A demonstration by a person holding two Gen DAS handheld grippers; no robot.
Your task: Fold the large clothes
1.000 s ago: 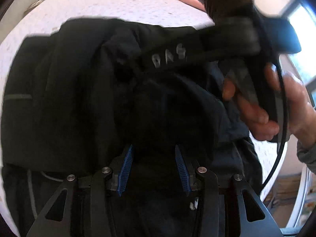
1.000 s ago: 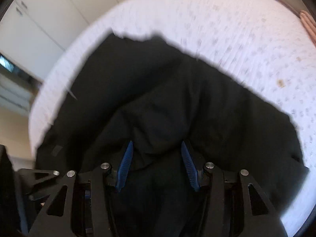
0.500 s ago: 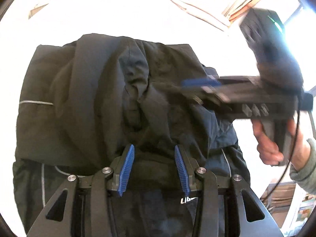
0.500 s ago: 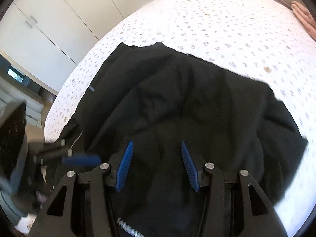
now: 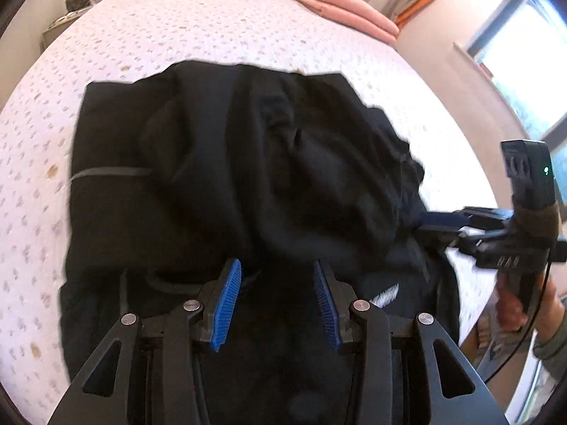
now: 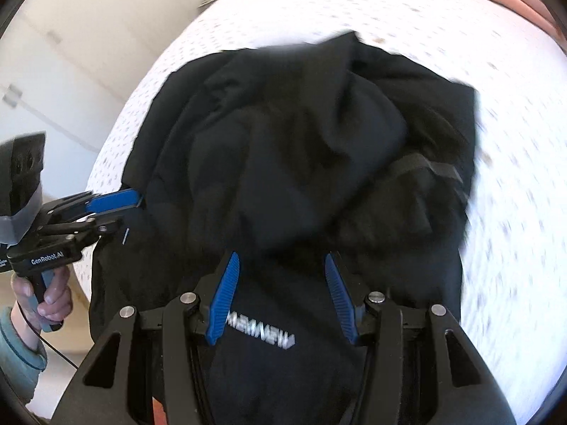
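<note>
A large black jacket (image 5: pixel 219 163) lies bunched and partly folded on the bed (image 5: pixel 212 24); a grey stripe crosses its left part, and white lettering (image 6: pixel 262 336) shows near its front edge. My left gripper (image 5: pixel 276 297) hovers over the jacket's near edge, open, with no cloth pinched between its blue pads. My right gripper (image 6: pixel 281 294) hangs over the lettering, also open and empty. Each gripper shows in the other's view at the jacket's side: the right gripper (image 5: pixel 425 225) at the right edge, the left gripper (image 6: pixel 131 212) at the left edge, both held by a person's hand.
The bed carries a white sheet with small speckles and stretches well beyond the jacket. A folded pink blanket (image 5: pixel 340 7) lies at its far end. A window (image 5: pixel 524 71) is on the right, and white cupboard doors (image 6: pixel 53 71) stand past the bed's left side.
Both grippers have drawn back and risen from the jacket. The right gripper swung from above the garment out to its right edge. More of the bed shows around the jacket.
</note>
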